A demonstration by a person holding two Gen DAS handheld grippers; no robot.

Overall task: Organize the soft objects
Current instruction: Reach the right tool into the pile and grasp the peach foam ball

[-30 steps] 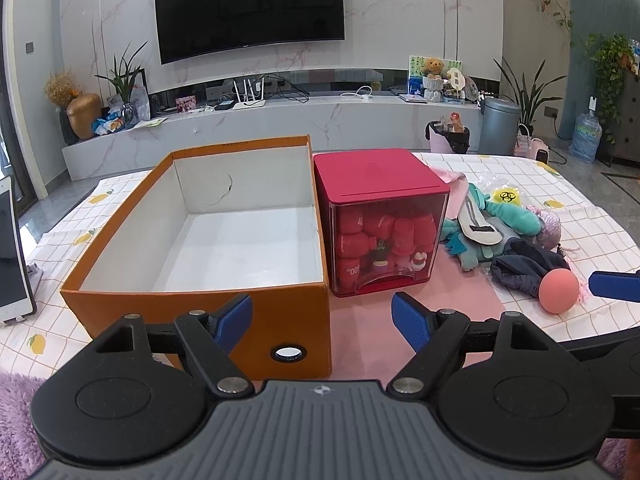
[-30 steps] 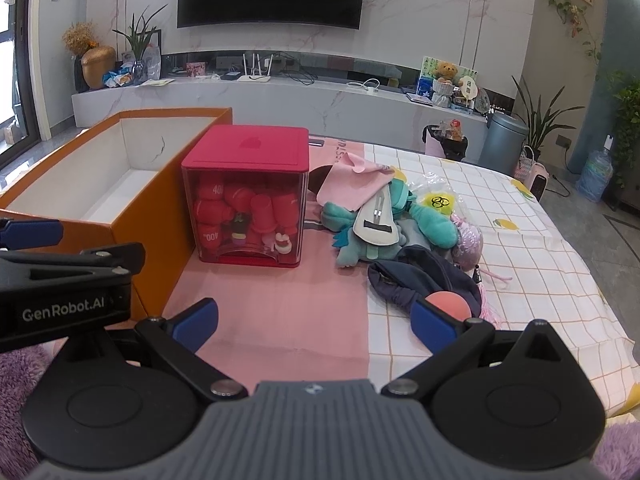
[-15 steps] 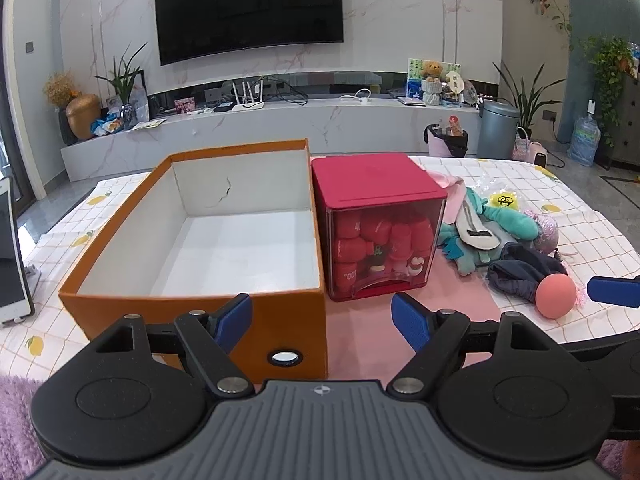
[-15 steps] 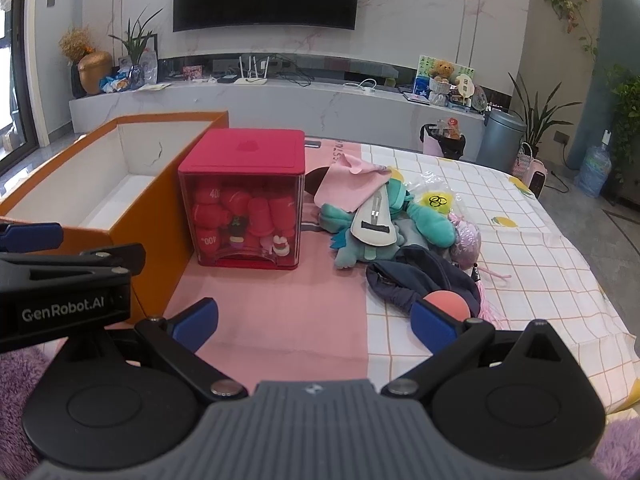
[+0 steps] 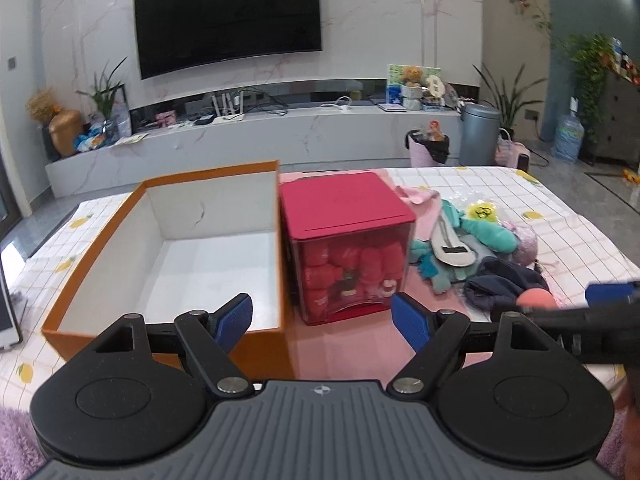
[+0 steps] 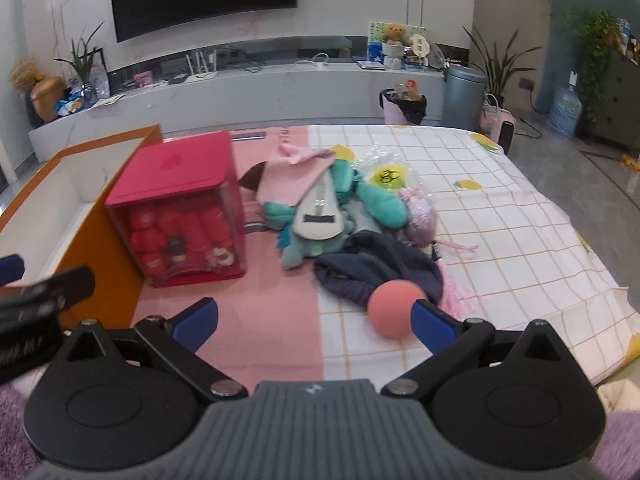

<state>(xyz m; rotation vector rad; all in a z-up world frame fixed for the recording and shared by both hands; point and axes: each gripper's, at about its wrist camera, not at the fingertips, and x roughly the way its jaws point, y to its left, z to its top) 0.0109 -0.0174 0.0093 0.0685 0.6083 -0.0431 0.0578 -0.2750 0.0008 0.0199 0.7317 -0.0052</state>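
An empty orange box [image 5: 168,240] with a white inside stands left on the table, and a red-lidded clear bin [image 5: 348,244] of red soft items sits beside it. To the right lies a heap: a teal plush toy [image 6: 320,216], a pink cloth [image 6: 296,176], a dark navy garment [image 6: 380,268], a lilac knit piece [image 6: 420,216] and a salmon ball [image 6: 394,308]. My left gripper [image 5: 322,318] is open, low in front of the box and bin. My right gripper [image 6: 314,320] is open too, its right fingertip [image 6: 432,320] close beside the ball, nothing held.
A checked cloth with lemons and a pink mat [image 6: 256,320] cover the table. A phone or tablet [image 5: 6,312] rests at the far left edge. A purple rug [image 5: 16,444] lies below. Behind are a TV wall, a long marble shelf, bins and plants.
Both grippers have risen and tilted down over the table. The right one has swung toward the heap, so the salmon ball now lies just inside its right finger.
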